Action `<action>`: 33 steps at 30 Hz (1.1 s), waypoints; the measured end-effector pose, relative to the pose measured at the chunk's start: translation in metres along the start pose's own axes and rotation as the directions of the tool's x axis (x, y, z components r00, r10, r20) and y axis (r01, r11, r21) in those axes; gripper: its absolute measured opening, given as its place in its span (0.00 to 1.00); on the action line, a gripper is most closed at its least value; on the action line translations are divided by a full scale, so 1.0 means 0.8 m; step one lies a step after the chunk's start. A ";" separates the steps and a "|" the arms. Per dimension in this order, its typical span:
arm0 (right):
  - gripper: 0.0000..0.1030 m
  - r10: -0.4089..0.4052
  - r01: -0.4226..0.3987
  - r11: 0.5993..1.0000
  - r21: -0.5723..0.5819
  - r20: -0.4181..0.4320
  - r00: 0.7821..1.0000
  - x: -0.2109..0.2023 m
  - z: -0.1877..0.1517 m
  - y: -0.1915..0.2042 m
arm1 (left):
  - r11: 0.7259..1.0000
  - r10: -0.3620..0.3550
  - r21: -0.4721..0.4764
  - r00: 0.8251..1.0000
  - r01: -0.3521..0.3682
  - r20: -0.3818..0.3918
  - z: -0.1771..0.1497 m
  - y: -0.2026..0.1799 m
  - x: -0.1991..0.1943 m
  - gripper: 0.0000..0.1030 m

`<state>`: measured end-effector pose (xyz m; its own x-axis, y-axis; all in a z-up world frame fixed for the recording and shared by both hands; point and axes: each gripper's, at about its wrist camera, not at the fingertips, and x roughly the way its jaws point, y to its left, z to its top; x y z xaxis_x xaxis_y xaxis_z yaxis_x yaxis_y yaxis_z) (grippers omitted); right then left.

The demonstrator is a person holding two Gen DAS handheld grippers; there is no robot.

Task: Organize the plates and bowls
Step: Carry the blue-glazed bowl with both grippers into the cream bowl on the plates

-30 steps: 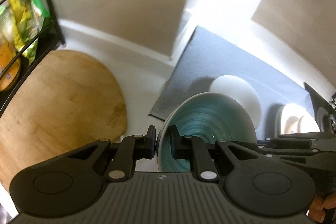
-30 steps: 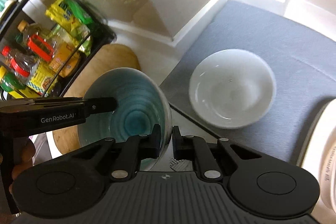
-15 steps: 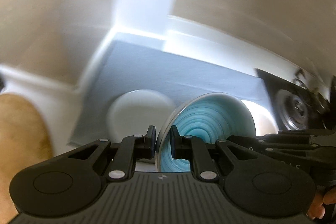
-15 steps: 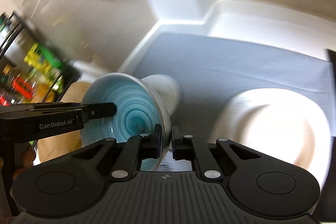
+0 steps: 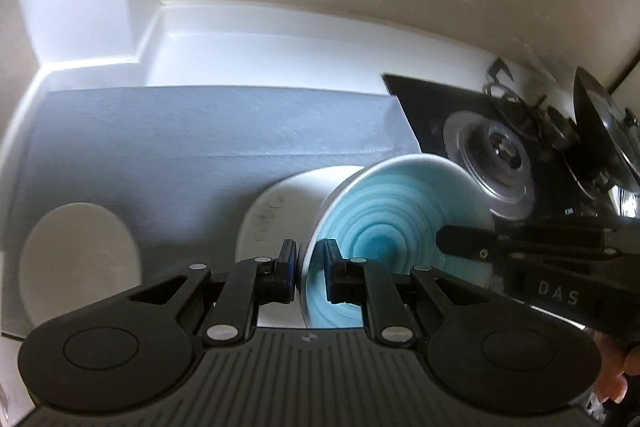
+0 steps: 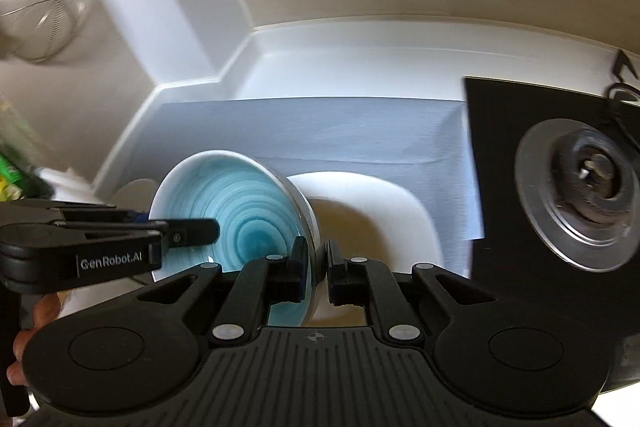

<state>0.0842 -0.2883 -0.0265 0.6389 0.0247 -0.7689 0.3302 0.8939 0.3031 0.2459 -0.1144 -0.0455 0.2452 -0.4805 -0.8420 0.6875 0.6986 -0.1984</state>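
Left gripper (image 5: pixel 307 265): fingers (image 5: pixel 287 265) nearly together, clamped on the rim of the blue bowl (image 5: pixel 384 227), one pad outside the wall, one inside. Right gripper (image 6: pixel 318 267): fingers (image 6: pixel 300 263) likewise pinched on the opposite rim of the same bowl (image 6: pixel 236 215). Each gripper appears in the other's view, reaching in from the side onto the bowl's edge. So a two-handed carry, bowl tilted, clear of the surface.

Directly below and behind the bowl lies a white plate (image 6: pixel 384 211), resting on the grey mat (image 5: pixel 200 147) that covers the table. A white bowl (image 5: pixel 78 263) sits on the mat well to the left, apart from the plate. Stove burner (image 6: pixel 580 203) lies beyond the mat's right edge.

Progress, as judged: mid-task. The blue bowl is in transit over the plate and not yet set down; its destination cannot be told for certain. Plate and white bowl lie separate, so grouping or stacking looks unfinished.
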 end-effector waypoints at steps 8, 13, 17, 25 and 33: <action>0.08 -0.039 0.040 0.999 0.010 -0.017 0.999 0.019 -0.001 -0.023 | 1.000 -0.007 0.010 0.998 0.008 -0.057 0.006 -0.008 0.036 0.14; 0.08 -0.032 0.032 0.999 0.012 -0.032 0.999 0.029 0.000 -0.026 | 1.000 0.009 0.010 0.998 -0.009 -0.066 0.011 -0.009 0.041 0.14; 0.08 -0.019 0.019 1.000 0.012 -0.038 0.999 0.031 0.001 -0.027 | 0.999 0.025 0.027 0.998 -0.023 -0.063 0.011 -0.011 0.041 0.14; 0.11 -0.025 0.024 1.000 -0.008 -0.049 0.999 0.038 0.005 -0.033 | 0.999 0.047 0.028 0.997 -0.045 -0.063 0.013 -0.008 0.042 0.14; 0.15 0.122 -0.087 0.972 0.218 -0.154 0.980 0.052 0.020 -0.074 | 0.999 0.045 0.000 0.996 -0.045 -0.078 0.012 0.000 0.043 0.15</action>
<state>0.1023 -0.3474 -0.0678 0.5599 0.2026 -0.8034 0.4164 0.7695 0.4843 0.2612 -0.1360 -0.0693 0.2213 -0.4058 -0.8868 0.6755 0.7196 -0.1608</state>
